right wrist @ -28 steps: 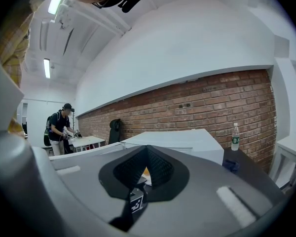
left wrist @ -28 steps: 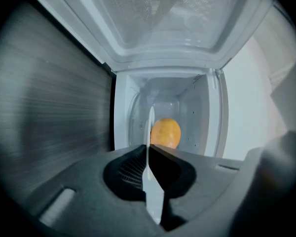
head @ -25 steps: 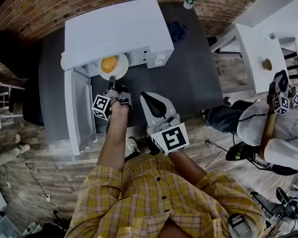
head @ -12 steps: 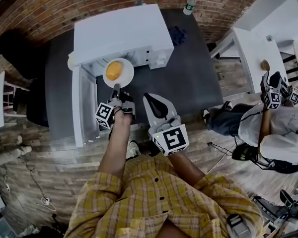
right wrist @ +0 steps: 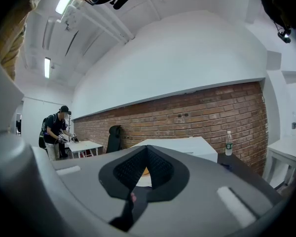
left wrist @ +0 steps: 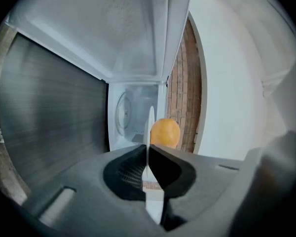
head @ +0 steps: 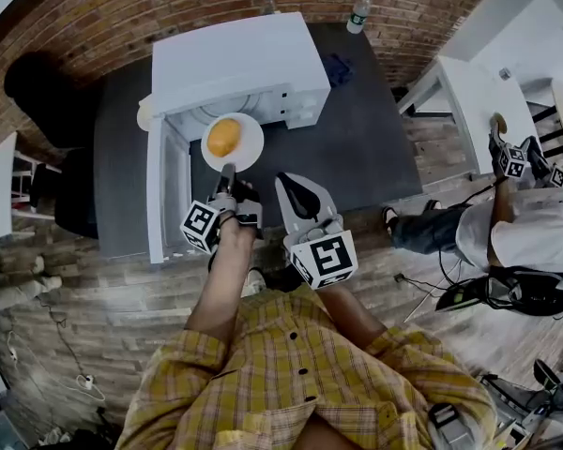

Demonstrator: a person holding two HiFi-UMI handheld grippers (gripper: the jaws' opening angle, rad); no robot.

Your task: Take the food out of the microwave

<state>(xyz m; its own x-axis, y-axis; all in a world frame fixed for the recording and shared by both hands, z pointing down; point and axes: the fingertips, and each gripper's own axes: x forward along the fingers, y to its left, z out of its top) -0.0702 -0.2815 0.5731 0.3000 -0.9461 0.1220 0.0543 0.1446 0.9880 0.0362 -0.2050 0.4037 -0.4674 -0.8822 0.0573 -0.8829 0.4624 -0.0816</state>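
Observation:
A white plate (head: 248,148) carrying a round orange food (head: 223,137) hangs in front of the white microwave (head: 230,64). The microwave's door (head: 159,195) stands swung open at the left. My left gripper (head: 227,172) is shut on the plate's near rim. In the left gripper view the plate (left wrist: 150,122) shows edge-on between the jaws of the left gripper (left wrist: 147,154), with the food (left wrist: 165,132) beyond them and the microwave cavity (left wrist: 130,115) behind. My right gripper (head: 287,184) hovers just right of the left one, shut and empty; the right gripper (right wrist: 147,151) has its jaws together.
The microwave stands on a dark table (head: 357,139) against a brick wall (head: 94,17), with two water bottles (head: 360,9) at the back. A white table (head: 479,92) and another person (head: 525,242) are at the right. A dark chair (head: 38,92) sits at the left.
The plate with the food has come out of the microwave's mouth toward me, drawn by my left gripper. My right gripper drifted slightly alongside it.

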